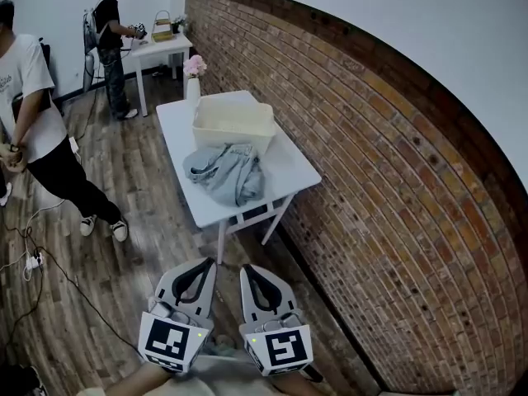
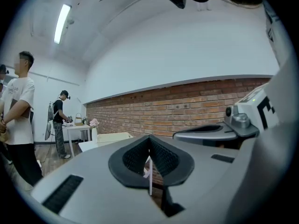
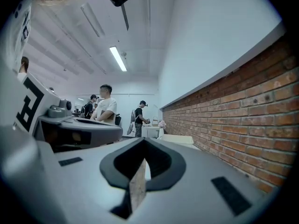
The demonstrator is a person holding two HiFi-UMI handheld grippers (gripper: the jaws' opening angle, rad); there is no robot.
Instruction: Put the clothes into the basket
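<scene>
A crumpled grey garment (image 1: 228, 172) lies on the white table (image 1: 290, 168), just in front of a cream plastic basket (image 1: 233, 121) that stands at the table's middle. Both grippers hang side by side well short of the table, near my body. My left gripper (image 1: 198, 264) is shut with nothing in it, and my right gripper (image 1: 252, 270) is shut and empty too. In the left gripper view the basket (image 2: 112, 137) shows far off past the closed jaws. The right gripper view catches the basket (image 3: 177, 138) small beside the brick wall.
A brick wall (image 1: 371, 163) runs along the table's right side. A vase of pink flowers (image 1: 194, 77) stands at the table's far end. One person (image 1: 37, 130) stands at the left, another person (image 1: 110, 40) at a far table (image 1: 161, 48). Cables (image 1: 33, 258) lie on the wooden floor.
</scene>
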